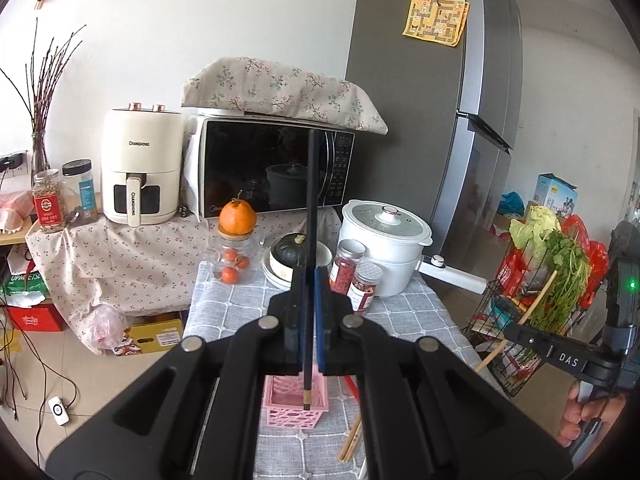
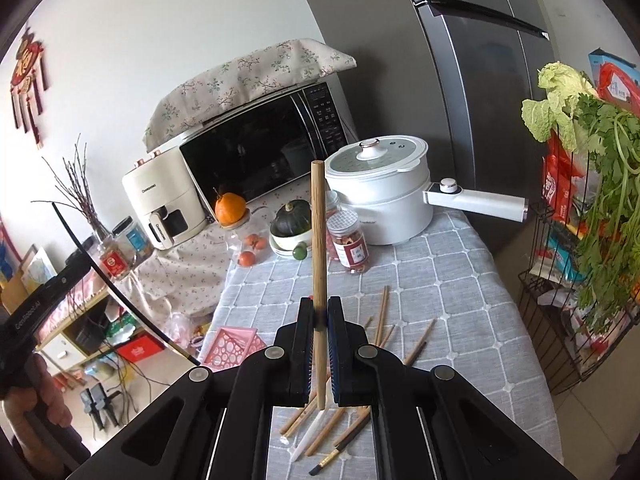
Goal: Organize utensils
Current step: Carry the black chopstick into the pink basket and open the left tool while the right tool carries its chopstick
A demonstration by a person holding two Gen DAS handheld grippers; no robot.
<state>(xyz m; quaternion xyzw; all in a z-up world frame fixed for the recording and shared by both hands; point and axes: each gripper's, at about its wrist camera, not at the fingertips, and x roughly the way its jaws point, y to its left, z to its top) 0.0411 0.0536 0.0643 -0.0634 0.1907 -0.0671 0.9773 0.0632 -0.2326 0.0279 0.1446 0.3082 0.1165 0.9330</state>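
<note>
Your left gripper (image 1: 307,280) pinches a black chopstick (image 1: 311,200); your right gripper (image 2: 320,304) clamps a wooden chopstick (image 2: 319,240). Either could pivot and miss the pink basket (image 1: 296,400) below the left jaws.

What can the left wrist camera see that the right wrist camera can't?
Only the left wrist view shows the black chopstick clamped upright in the left gripper, its tip over the pink basket, and a yellow paper on the fridge.

Only the right wrist view shows the wooden chopstick clamped in the right gripper and the loose chopsticks on the tablecloth.

Both show the white pot and the microwave.
</note>
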